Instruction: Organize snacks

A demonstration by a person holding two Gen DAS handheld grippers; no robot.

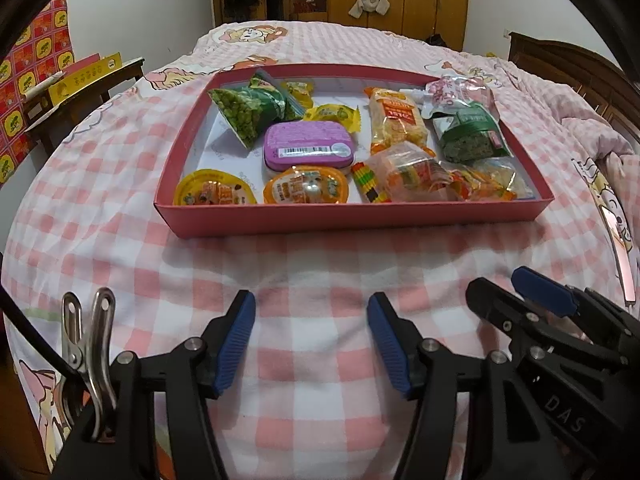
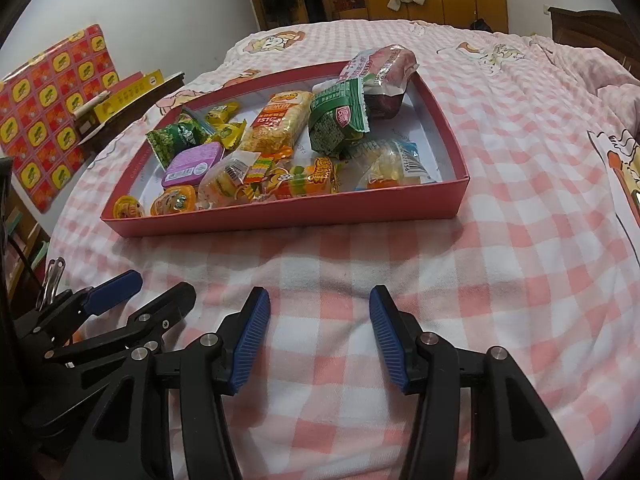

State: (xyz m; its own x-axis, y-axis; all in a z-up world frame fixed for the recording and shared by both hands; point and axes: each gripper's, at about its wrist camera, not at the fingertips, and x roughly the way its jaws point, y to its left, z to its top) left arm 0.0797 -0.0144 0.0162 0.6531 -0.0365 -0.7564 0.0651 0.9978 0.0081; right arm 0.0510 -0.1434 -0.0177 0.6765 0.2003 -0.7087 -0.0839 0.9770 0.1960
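- The red tray (image 1: 352, 216) lies straight ahead of both tools, in the middle of the left wrist view and the upper left to centre of the right wrist view, with its long axis running left to right across the frame.
- All snacks seen sit inside it: the purple tin (image 1: 308, 148) near the centre, the green pea bag (image 1: 248, 112) at upper left, the two orange jelly cups (image 1: 304, 188) against the near wall, and wrapped bars and packets such as the green seaweed pack (image 2: 340, 120) crowding the right half.
- The left gripper (image 1: 312, 340) hovers over the checked bedspread (image 1: 312, 272) with jaws spread and nothing between them; the right gripper (image 2: 320, 336) is likewise released and empty.
- The two tools sit side by side, each showing at the edge of the other's view; neither looks clearly nearer the tray.
- The near wall is the edge to clear; I judge any reach must come over it from above.
- Open bedspread lies between tools and tray, and to the tray's right in the right wrist view.
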